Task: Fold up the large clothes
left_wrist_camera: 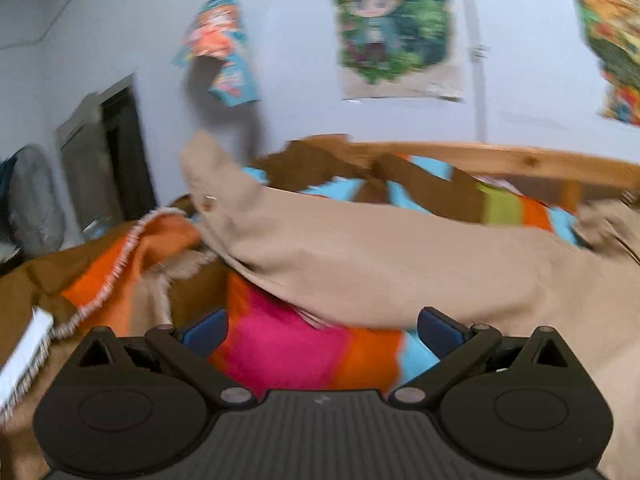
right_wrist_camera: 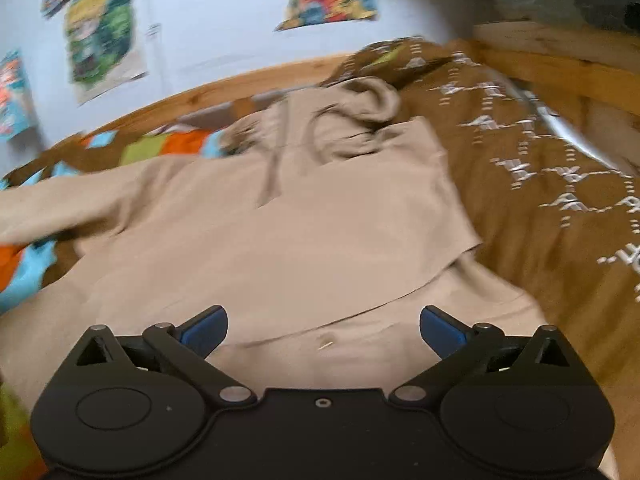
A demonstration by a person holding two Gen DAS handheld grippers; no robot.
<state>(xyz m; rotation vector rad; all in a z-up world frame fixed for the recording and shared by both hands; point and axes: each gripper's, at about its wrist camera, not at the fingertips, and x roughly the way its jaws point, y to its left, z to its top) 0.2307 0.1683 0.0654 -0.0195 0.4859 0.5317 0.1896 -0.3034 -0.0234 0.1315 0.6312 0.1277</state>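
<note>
Hoodie: beige, spread on bed blanket, hood toward headboard; sleeve trails left.
Left gripper: wide open, empty.
Right gripper: wide open, empty, over hem.
Risk: pinching blanket along with sleeve; folded flap slipping.

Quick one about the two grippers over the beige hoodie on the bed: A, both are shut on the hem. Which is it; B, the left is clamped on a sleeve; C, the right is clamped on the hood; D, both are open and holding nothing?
D: the left gripper and right gripper each show blue fingers spread wide apart, with the beige hoodie lying loose beyond them, unpinched.
</note>
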